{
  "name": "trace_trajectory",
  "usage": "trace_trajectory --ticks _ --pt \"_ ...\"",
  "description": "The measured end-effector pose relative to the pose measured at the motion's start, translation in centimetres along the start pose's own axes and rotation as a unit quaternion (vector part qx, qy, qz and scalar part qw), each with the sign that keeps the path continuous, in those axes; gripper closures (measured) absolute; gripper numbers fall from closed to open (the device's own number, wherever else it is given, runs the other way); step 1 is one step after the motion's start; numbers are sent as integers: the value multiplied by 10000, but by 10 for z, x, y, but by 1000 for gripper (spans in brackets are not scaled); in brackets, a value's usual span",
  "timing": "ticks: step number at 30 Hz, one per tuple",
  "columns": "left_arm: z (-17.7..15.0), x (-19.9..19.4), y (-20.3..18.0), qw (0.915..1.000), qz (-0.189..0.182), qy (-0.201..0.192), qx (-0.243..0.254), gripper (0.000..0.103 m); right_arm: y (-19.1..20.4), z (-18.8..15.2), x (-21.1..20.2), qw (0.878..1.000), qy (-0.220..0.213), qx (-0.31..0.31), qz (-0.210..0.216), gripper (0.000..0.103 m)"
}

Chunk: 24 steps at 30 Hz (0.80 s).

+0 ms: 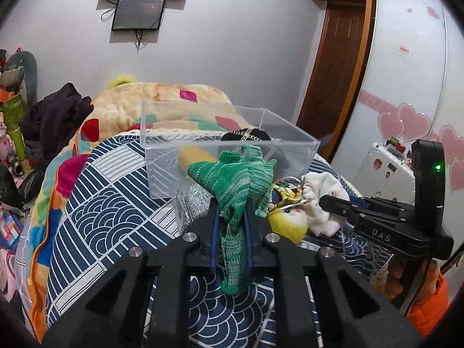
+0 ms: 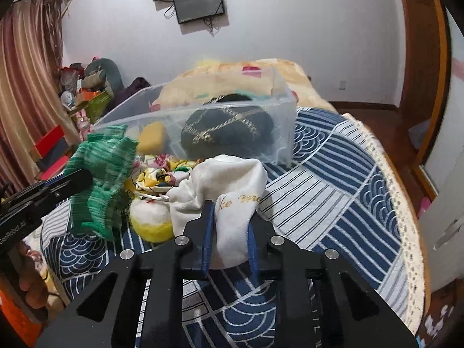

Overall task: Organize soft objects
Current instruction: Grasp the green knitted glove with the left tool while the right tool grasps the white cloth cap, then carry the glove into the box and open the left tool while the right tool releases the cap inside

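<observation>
My left gripper (image 1: 231,217) is shut on a green knitted glove (image 1: 236,179), held above the bed just in front of a clear plastic box (image 1: 162,174). My right gripper (image 2: 229,217) is shut on a white cloth pouch (image 2: 229,185) with gold lettering. The box (image 2: 285,133) holds a yellow sponge (image 2: 152,136) and a black hat with gold chains (image 2: 229,127). A yellow-white plush ball (image 2: 150,217) and a patterned yellow cloth (image 2: 159,178) lie between the grippers. The left gripper with the glove (image 2: 101,182) shows in the right wrist view, blurred.
A blue-and-white patterned bedspread (image 2: 348,191) covers the bed. A beige blanket (image 1: 162,101) lies behind the box. Dark clothes (image 1: 55,116) and clutter lie at the left. A wardrobe with pink hearts (image 1: 406,87) and a white suitcase (image 1: 385,165) stand at the right.
</observation>
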State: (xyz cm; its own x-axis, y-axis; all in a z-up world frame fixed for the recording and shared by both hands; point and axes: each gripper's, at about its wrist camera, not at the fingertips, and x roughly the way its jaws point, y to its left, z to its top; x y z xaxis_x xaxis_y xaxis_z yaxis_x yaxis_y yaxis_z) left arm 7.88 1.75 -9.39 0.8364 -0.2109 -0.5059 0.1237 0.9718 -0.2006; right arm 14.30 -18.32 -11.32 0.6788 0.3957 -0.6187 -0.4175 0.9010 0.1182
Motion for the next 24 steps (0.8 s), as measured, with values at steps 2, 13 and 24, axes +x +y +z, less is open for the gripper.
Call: trace_trajectory --ticks 2,13,24 --pt "3 -5 0 10000 3 -64 -4 89 -3 3 -5 9999 -95 42 -11 85" --pt "22 -26 17 9985 236 -441 -217 89 -4 23 -39 9968 -763 -27 -220 92" --pt "53 -29 36 9961 503 -697 -203 89 4 57 -57 9904 -1342 -142 -301 94"
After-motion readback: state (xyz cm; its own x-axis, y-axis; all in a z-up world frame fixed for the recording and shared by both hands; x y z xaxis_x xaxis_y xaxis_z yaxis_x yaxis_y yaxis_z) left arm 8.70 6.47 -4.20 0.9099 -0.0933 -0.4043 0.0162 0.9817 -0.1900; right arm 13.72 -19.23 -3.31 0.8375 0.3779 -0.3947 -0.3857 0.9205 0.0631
